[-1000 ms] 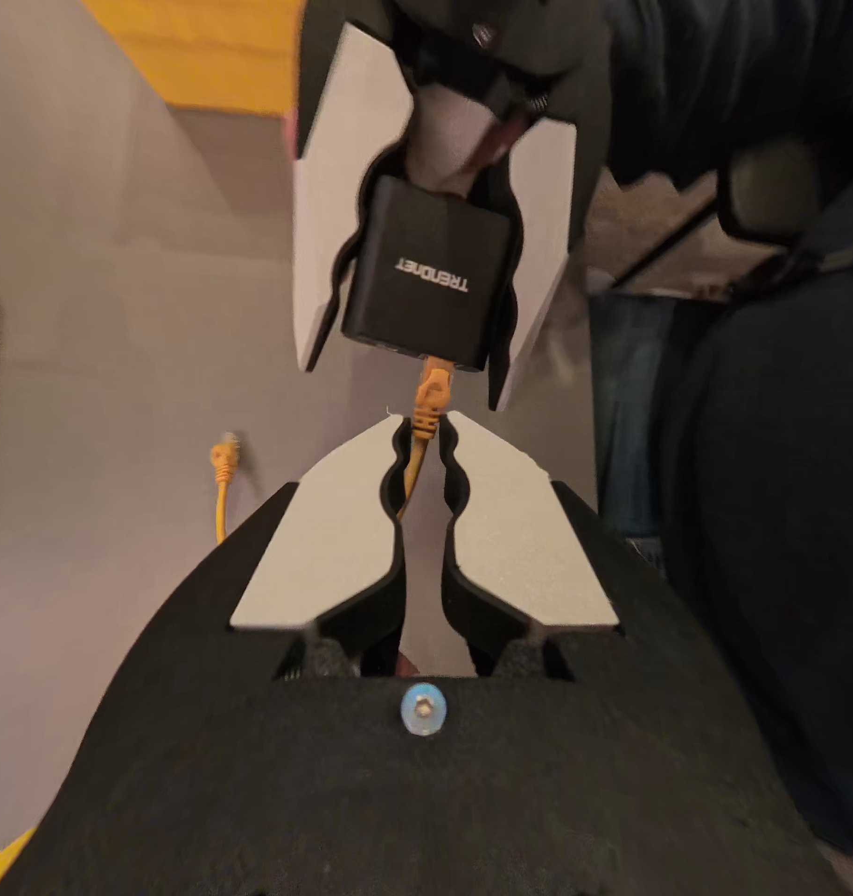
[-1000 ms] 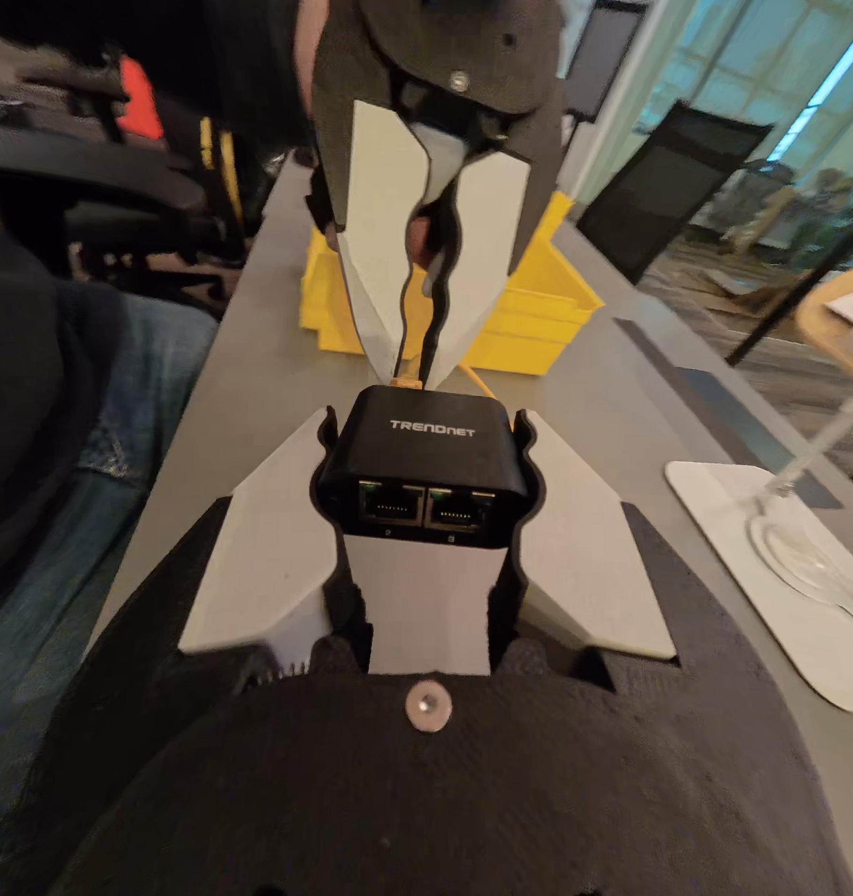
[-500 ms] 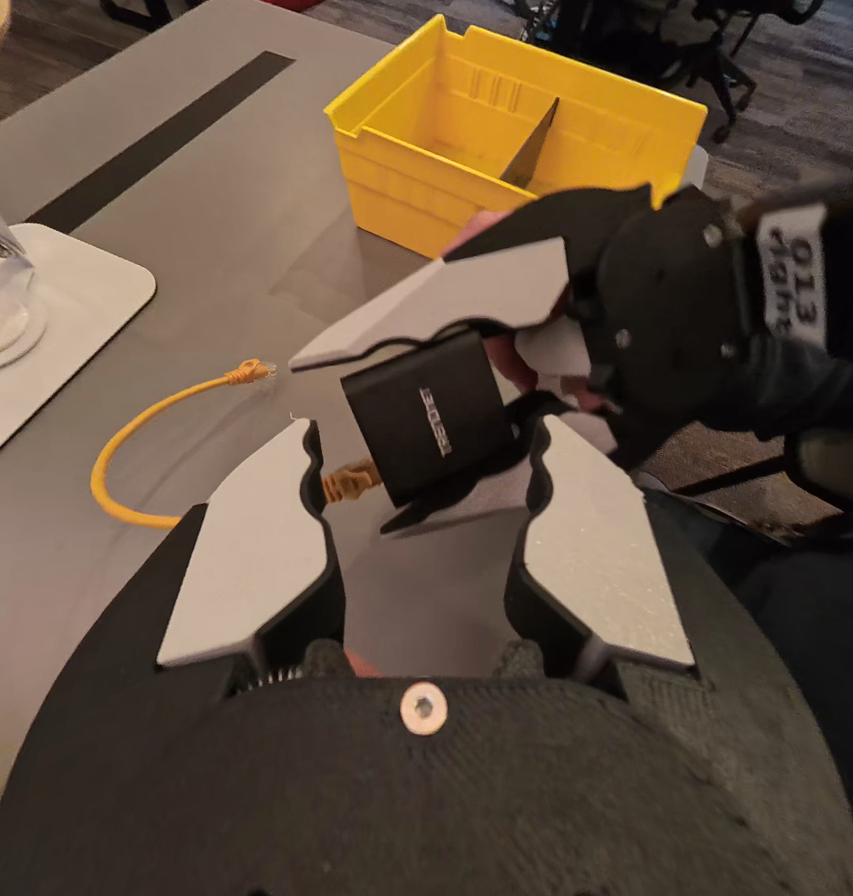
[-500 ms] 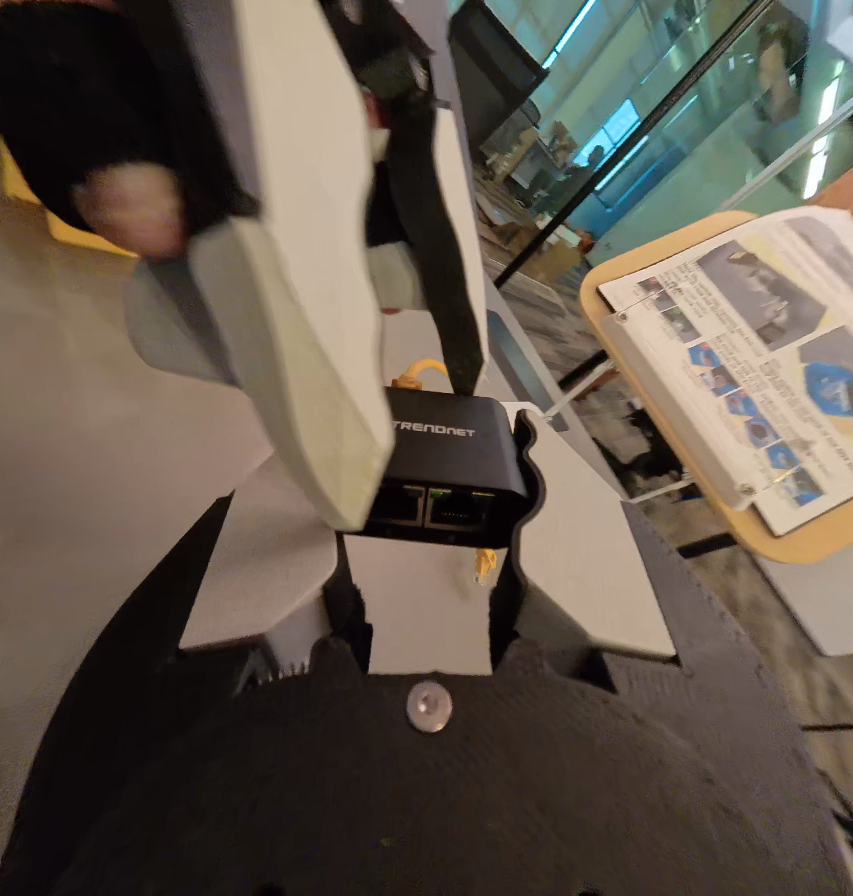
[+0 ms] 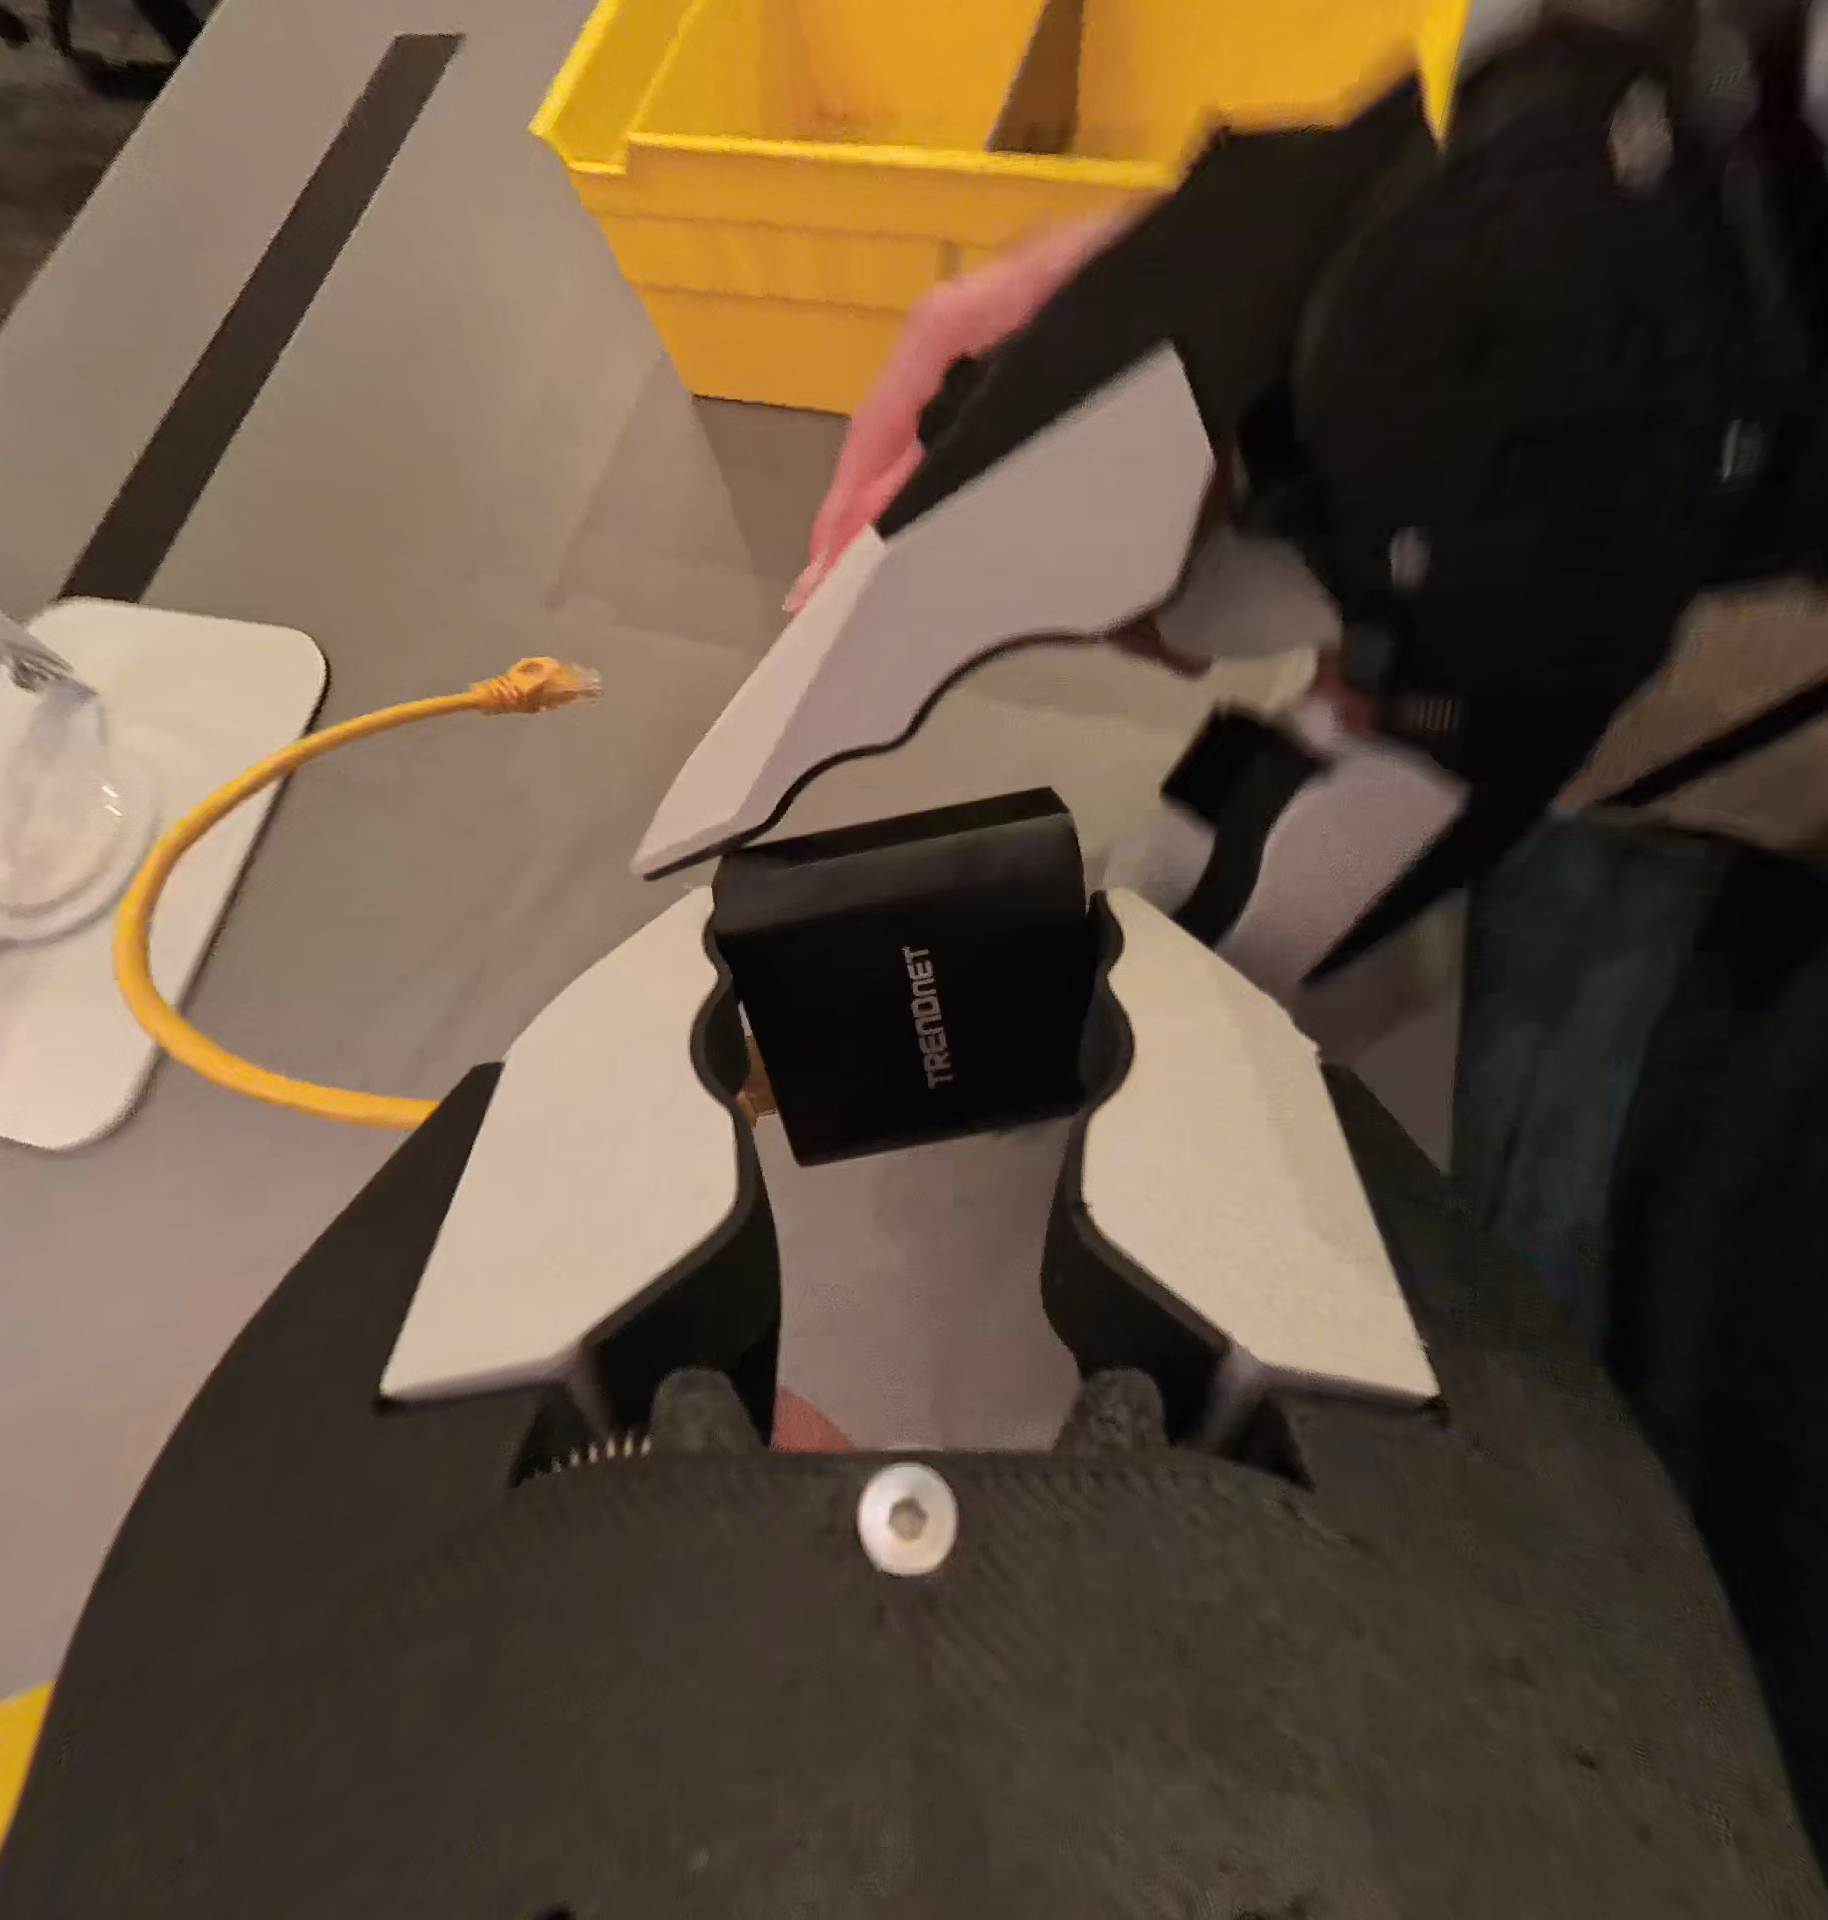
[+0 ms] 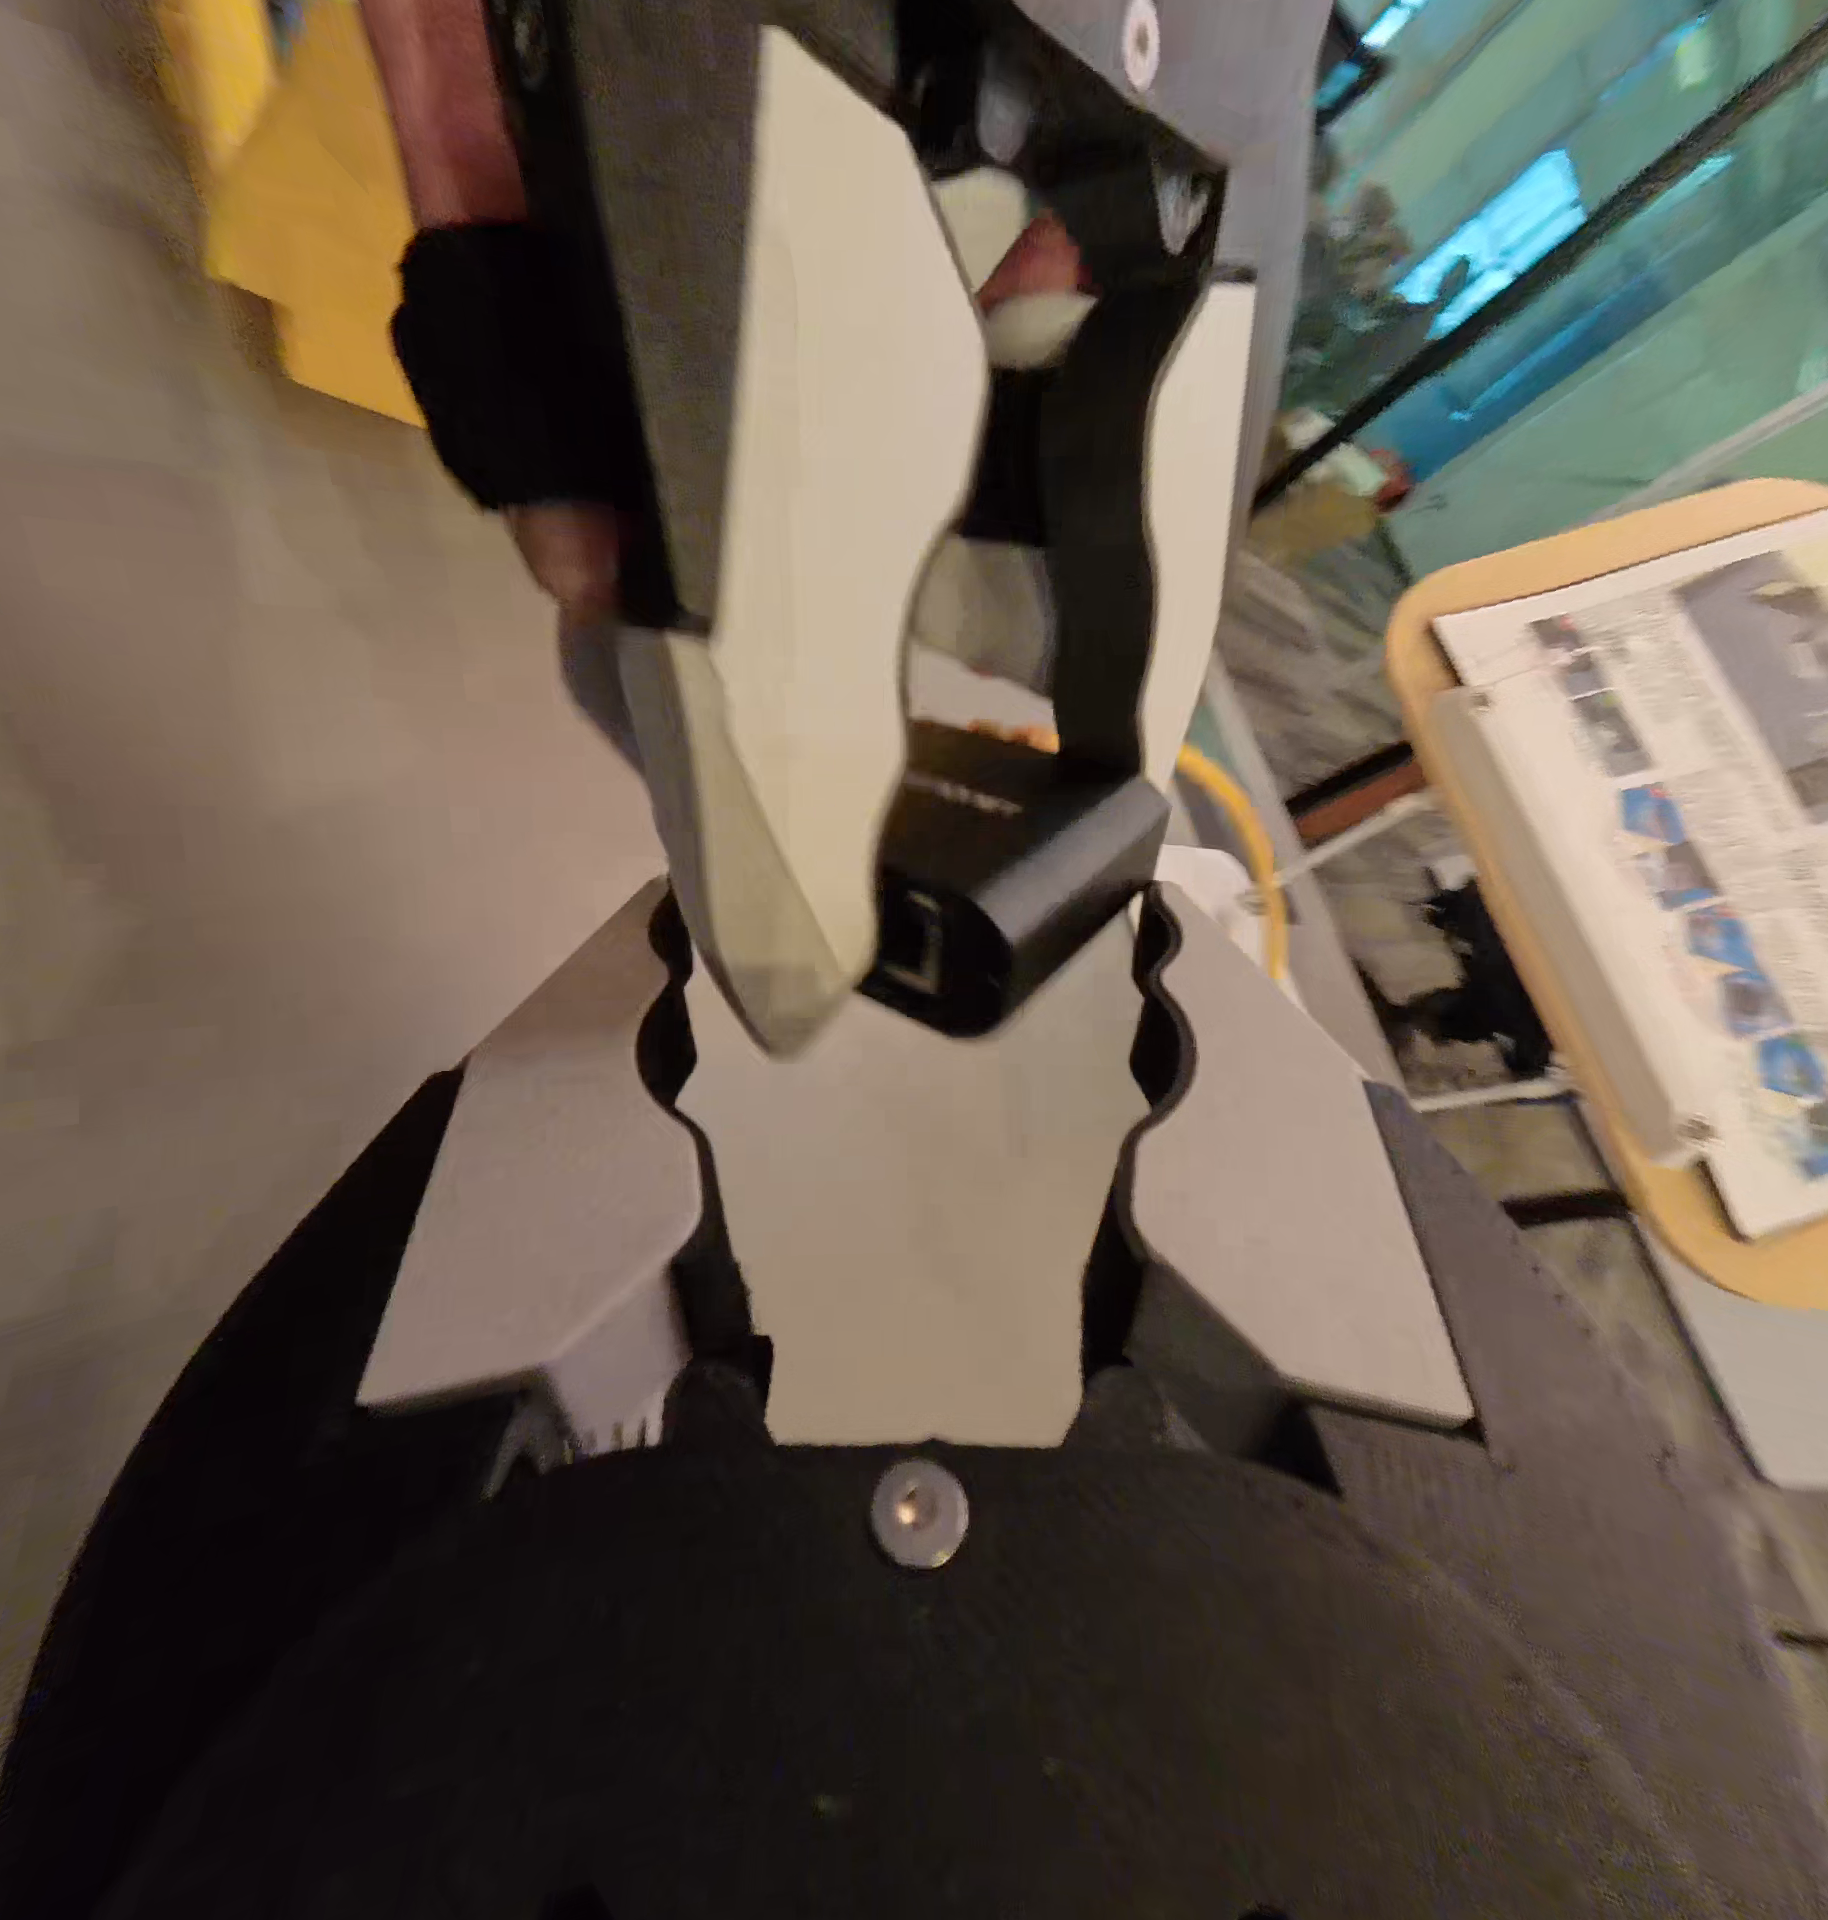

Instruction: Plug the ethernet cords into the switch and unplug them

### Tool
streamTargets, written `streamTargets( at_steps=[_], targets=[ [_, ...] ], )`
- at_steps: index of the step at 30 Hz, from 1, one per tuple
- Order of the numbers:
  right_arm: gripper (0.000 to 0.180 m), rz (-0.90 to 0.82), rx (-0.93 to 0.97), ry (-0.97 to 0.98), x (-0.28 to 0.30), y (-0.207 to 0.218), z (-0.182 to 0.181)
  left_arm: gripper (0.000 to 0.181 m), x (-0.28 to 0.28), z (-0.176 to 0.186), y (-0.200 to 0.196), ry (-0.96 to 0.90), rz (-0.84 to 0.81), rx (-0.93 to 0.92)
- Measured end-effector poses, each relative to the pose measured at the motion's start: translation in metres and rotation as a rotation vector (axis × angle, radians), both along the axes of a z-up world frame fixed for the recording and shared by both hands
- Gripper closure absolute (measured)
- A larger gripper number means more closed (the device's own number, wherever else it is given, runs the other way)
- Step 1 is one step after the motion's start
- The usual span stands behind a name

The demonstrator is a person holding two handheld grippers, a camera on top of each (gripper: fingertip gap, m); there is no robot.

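The black switch (image 5: pixel 899 977) sits clamped between the fingers of my left gripper (image 5: pixel 905 914), above the grey table. An orange ethernet cord (image 5: pixel 162 914) is plugged into the switch's left side. It loops out over the table, and its free plug (image 5: pixel 536 686) lies loose. My right gripper (image 6: pixel 910 914) is wide open, its fingertips on either side of the switch (image 6: pixel 1024 883) and apart from it. In the left wrist view its upper finger (image 5: pixel 941 644) hangs just above the switch. One empty port faces the right wrist camera.
A yellow divided bin (image 5: pixel 837 239) stands at the back of the table. A white pad (image 5: pixel 214 727) with a clear glass stand (image 5: pixel 37 810) lies at the left. A round wooden table with printed pages (image 6: pixel 1668 831) is on the right. A person's leg (image 5: pixel 1575 1039) is close by.
The switch passed from my right gripper to my left. The left let go of the cord's plug, opened, then closed on the switch. The right opened off it.
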State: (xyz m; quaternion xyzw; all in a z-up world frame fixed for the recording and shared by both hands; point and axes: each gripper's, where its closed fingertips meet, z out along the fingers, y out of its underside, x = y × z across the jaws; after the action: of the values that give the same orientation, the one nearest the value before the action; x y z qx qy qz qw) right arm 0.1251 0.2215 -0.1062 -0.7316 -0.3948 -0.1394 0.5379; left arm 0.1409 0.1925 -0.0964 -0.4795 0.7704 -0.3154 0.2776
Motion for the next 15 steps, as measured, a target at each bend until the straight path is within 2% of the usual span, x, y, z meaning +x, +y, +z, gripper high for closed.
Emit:
streamTargets(
  at_steps=[2, 4, 7, 9, 11, 13, 15],
  targets=[
    [0.104, 0.05, -0.086, 0.125, 0.0, -0.01, 0.002, 0.119, -0.004, 0.003, 0.005, -0.019, -0.075, 0.129],
    [0.109, 0.111, -0.193, 0.359, -0.003, -0.019, 0.01, 0.119, -0.011, 0.005, 0.008, -0.013, -0.164, 0.235],
    [0.107, 0.192, -0.36, 0.623, -0.006, -0.028, 0.015, 0.119, -0.023, 0.009, 0.0, -0.012, -0.36, 0.361],
    [0.107, 0.252, -0.407, 0.703, -0.008, -0.032, 0.021, 0.119, -0.031, 0.006, -0.002, 0.015, -0.48, 0.491],
    [0.114, 0.272, -0.425, 0.67, -0.006, -0.038, 0.026, 0.119, -0.038, 0.0, -0.001, 0.077, -0.553, 0.576],
    [0.116, 0.285, -0.363, 0.497, -0.005, -0.046, 0.035, 0.119, -0.044, -0.006, 0.003, 0.117, -0.612, 0.683],
    [0.111, 0.307, -0.304, 0.402, -0.007, -0.049, 0.054, 0.119, -0.05, -0.012, 0.004, 0.163, -0.668, 0.76]
  ],
)
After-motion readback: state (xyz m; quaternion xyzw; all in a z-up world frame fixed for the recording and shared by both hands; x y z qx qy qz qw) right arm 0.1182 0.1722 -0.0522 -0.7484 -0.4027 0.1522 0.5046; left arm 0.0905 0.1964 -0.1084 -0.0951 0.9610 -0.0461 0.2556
